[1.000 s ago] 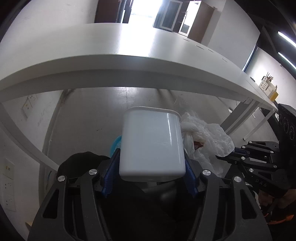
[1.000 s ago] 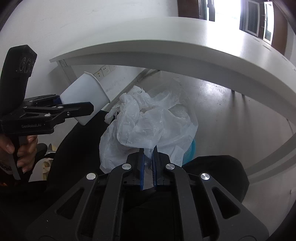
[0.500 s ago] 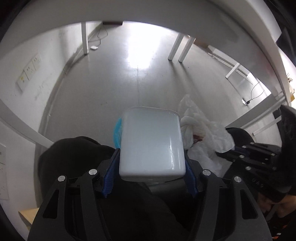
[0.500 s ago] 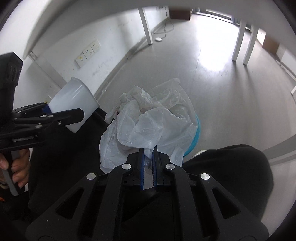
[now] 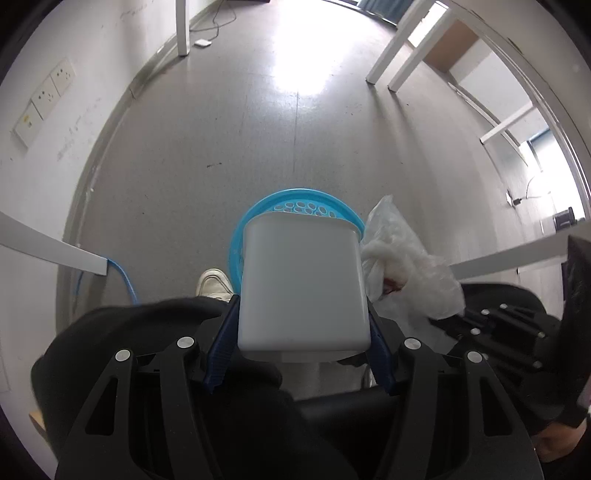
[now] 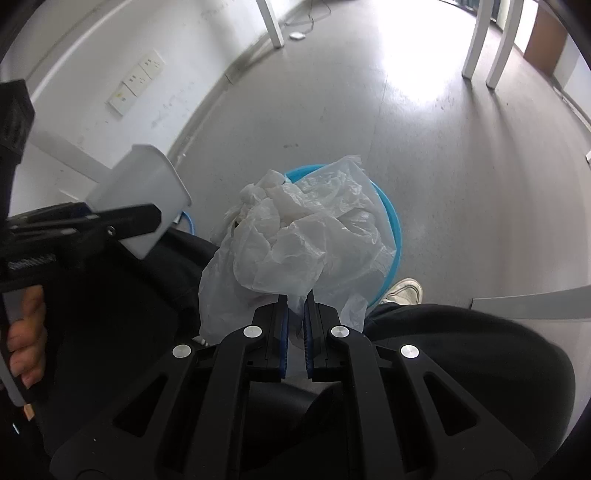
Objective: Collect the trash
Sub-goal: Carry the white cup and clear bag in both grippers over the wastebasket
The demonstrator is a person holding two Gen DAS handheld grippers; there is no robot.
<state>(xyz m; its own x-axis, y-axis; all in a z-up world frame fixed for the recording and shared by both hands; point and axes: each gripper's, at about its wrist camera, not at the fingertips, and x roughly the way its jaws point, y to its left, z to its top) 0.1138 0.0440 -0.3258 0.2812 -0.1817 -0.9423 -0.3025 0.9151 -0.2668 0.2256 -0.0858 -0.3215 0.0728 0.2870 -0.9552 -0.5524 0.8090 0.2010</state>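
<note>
My left gripper [image 5: 303,332] is shut on a white plastic container [image 5: 303,284], held bottom-toward-camera above a round blue perforated trash basket [image 5: 295,201] on the floor. The container also shows at the left of the right wrist view [image 6: 140,206]. My right gripper [image 6: 295,306] is shut on a crumpled white plastic bag [image 6: 295,243] with something reddish inside, held over the basket [image 6: 391,229]. The bag also shows in the left wrist view [image 5: 406,273], right of the container.
Grey floor all around. White table legs [image 5: 183,26] stand far off, and a white table edge [image 5: 51,251] crosses at left. A white shoe [image 5: 214,284] stands beside the basket. Wall sockets [image 5: 44,96] are at left.
Both grippers tilted down and lowered below the table; the view swung from the tabletop to the floor. The blue basket is now in full view under the container and bag.
</note>
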